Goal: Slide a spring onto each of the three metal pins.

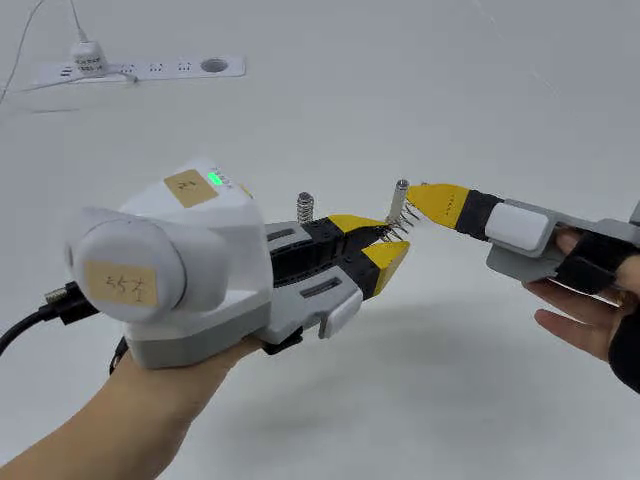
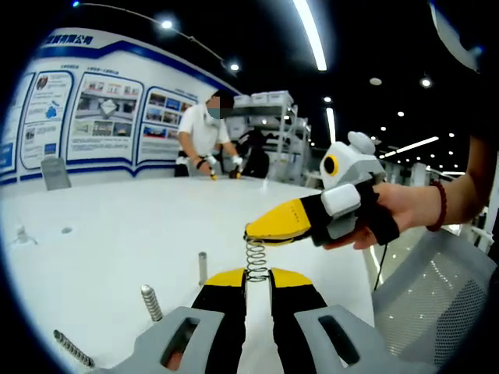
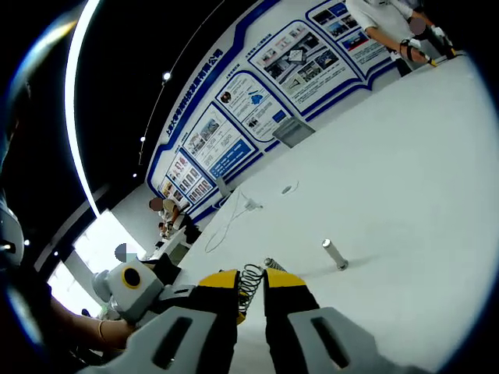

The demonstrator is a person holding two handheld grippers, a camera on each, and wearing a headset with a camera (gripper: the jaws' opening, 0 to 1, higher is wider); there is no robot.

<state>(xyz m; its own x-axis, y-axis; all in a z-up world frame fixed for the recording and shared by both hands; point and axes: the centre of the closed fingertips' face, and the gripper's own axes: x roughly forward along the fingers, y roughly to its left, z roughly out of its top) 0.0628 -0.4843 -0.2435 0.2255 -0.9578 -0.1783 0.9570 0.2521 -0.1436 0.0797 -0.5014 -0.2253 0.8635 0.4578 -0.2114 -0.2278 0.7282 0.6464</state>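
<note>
Left gripper (image 1: pixel 385 250) is nearest, at 8 o'clock in my head view. Its jaws are narrow, pinching the lower end of a spring (image 1: pixel 399 226). Right gripper (image 1: pixel 428 198) reaches in from 3 o'clock, jaws nearly closed on the same spring's top end. The spring sits between both tips, over the table (image 1: pixel 450 380). I can't tell if a pin is inside it. Bare pin (image 1: pixel 401 187) stands at 12 o'clock of the spring, just beside it. Sprung pin (image 1: pixel 305 208) is at 9 o'clock, farther off. In my left gripper view, a loose spring (image 2: pixel 74 348) lies flat at 8 o'clock. Power strip (image 1: pixel 140 70) is at 11 o'clock in my head view.
</note>
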